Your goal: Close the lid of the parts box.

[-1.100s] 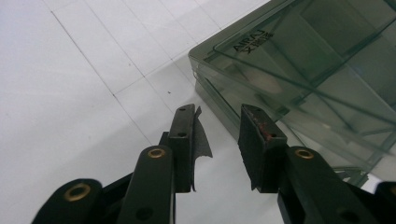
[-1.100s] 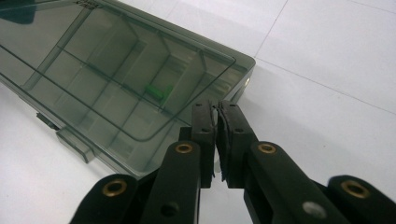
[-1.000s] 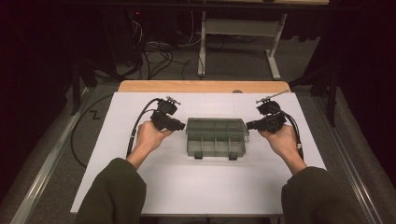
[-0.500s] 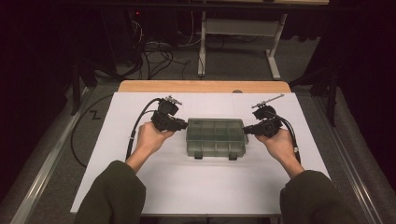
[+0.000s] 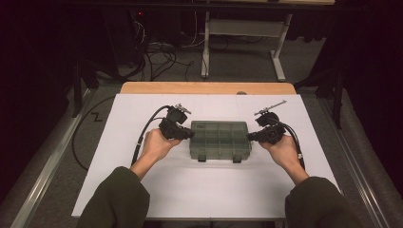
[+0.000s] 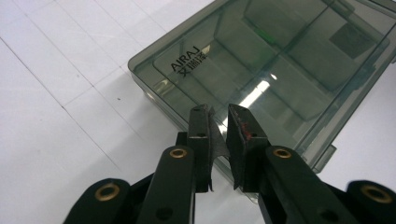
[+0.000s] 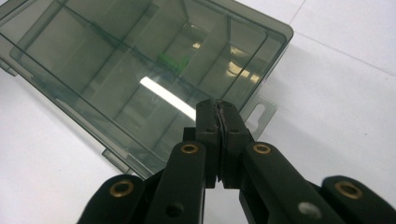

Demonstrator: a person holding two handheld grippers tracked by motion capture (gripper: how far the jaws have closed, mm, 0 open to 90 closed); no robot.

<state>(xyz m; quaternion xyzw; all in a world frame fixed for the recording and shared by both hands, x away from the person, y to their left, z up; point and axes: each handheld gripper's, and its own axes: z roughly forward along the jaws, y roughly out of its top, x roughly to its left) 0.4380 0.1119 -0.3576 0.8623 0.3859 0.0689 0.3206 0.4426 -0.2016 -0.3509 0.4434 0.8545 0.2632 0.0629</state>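
A smoky green see-through compartment box lies lid down in the middle of the white sheet. My left gripper is at the box's left end. Seen in the left gripper view, its tips hover over the box's short edge. The jaws have just been closing and keep a narrow gap with nothing between them. My right gripper is at the right end. In the right gripper view it is shut, pads together and empty, above the box beside its hang tab.
Two latches face me on the box's near side. A wooden table edge shows beyond the sheet. Cables and a metal stand are on the dark floor behind. Bare sheet lies in front of the box.
The left jaws have narrowed. The right gripper has sunk slightly toward the box's end. The box stays where it was.
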